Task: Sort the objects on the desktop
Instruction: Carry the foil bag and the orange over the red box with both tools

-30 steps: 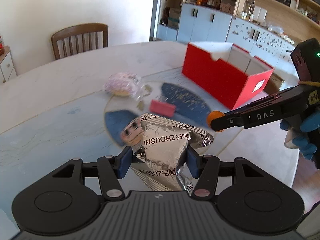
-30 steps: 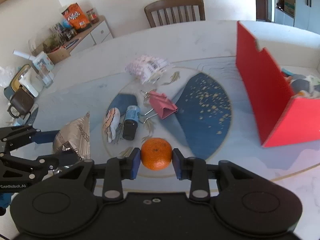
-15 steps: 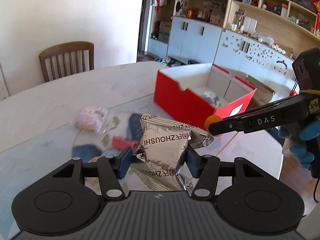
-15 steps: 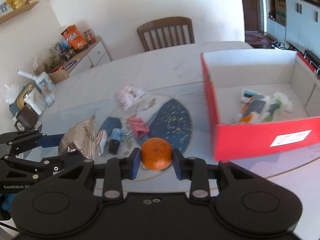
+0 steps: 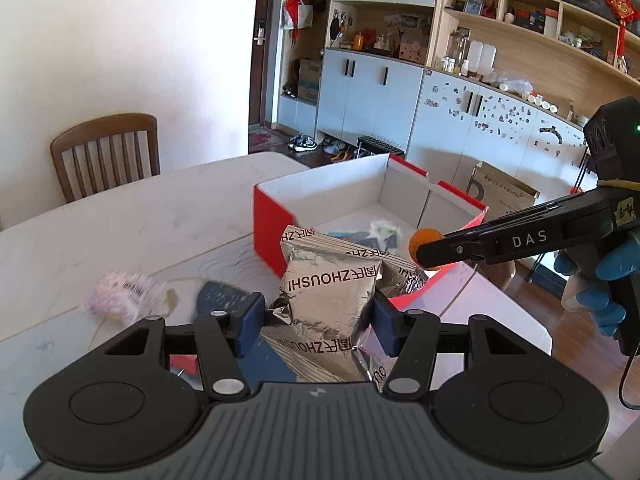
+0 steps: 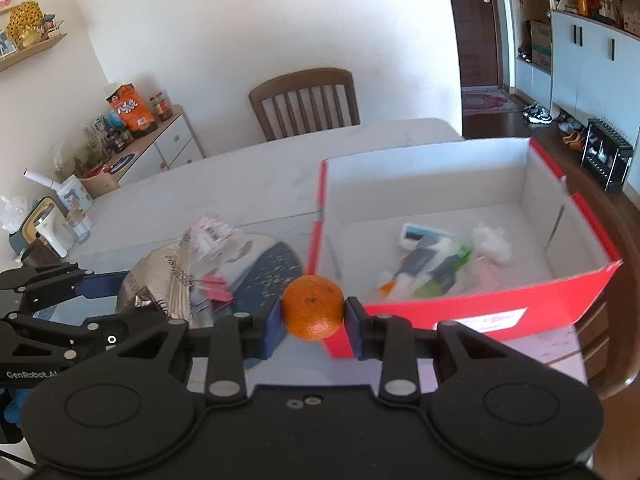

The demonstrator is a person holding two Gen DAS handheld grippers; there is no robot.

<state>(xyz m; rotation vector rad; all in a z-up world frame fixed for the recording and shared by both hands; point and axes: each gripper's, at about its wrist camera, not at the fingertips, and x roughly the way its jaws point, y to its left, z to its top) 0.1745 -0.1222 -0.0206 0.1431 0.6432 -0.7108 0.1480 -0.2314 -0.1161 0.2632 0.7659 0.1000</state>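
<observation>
1. The red box sits open at the far right of the table, already holding a few small items; judging by this, the carry-to-box step is under way.
2. The silver snack bag is clamped in the left gripper, raised just near of the box's corner.
3. The orange is pinched in the right gripper, at the box's near wall.
4. Next, each load likely needs moving over the opening before release.
5. A pink packet and a binder clip remain on the table.

Silver foil packet, orange tangerine, red box white inside
</observation>
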